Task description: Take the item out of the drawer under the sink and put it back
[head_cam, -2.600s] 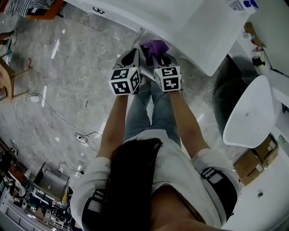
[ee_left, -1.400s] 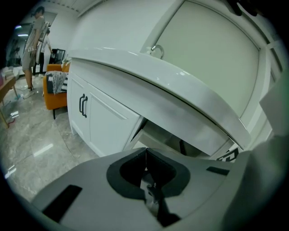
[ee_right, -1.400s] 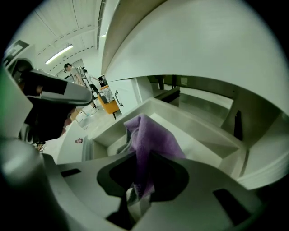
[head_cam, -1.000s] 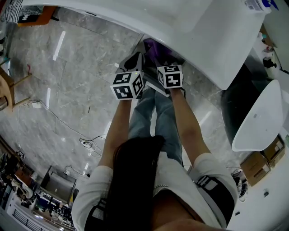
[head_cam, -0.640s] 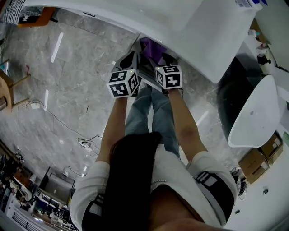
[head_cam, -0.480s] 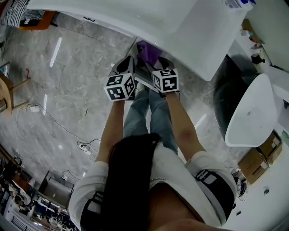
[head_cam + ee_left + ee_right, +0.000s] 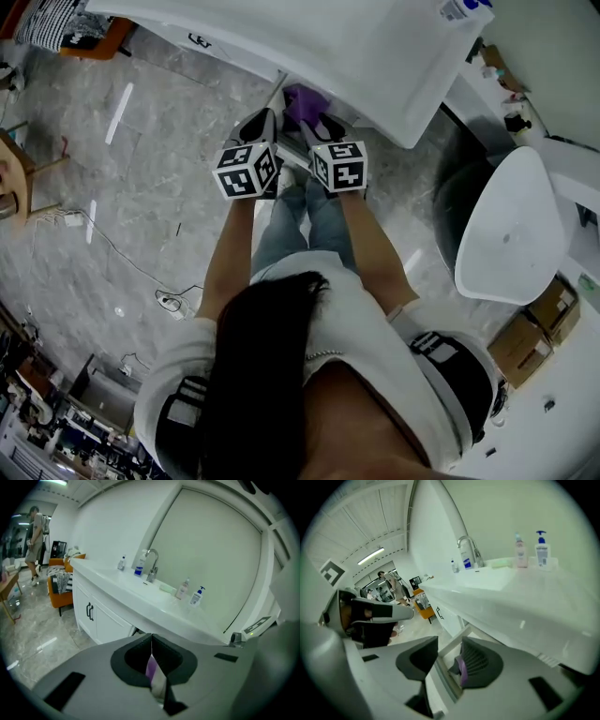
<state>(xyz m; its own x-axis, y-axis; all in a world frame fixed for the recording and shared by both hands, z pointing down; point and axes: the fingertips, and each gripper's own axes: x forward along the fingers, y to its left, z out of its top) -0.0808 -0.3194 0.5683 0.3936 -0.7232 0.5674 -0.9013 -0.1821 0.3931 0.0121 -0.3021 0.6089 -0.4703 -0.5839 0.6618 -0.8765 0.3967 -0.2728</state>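
A flat purple-and-white package (image 7: pixel 302 101) hangs between both grippers, just below the white counter's edge (image 7: pixel 356 56). My left gripper (image 7: pixel 265 120) is shut on it. In the left gripper view its pads meet on the package's thin purple and white edge (image 7: pixel 153 674). My right gripper (image 7: pixel 323 122) holds the other side. Its jaws have just been closing, and the package (image 7: pixel 462 667) lies between them against the ribbed right pad (image 7: pixel 480 660). Behind the jaws shows the white frame (image 7: pixel 452 641) under the counter.
On the counter are a faucet (image 7: pixel 151 564) and pump bottles (image 7: pixel 197 596), with white cabinet doors (image 7: pixel 91 613) below at the left. A round white basin (image 7: pixel 511 234) and cardboard boxes (image 7: pixel 530 337) are at the right. Cables (image 7: pixel 173 295) lie on the marble floor.
Both grippers have risen side by side with the package between them. The counter's edge now lies closer to the jaws in the head view.
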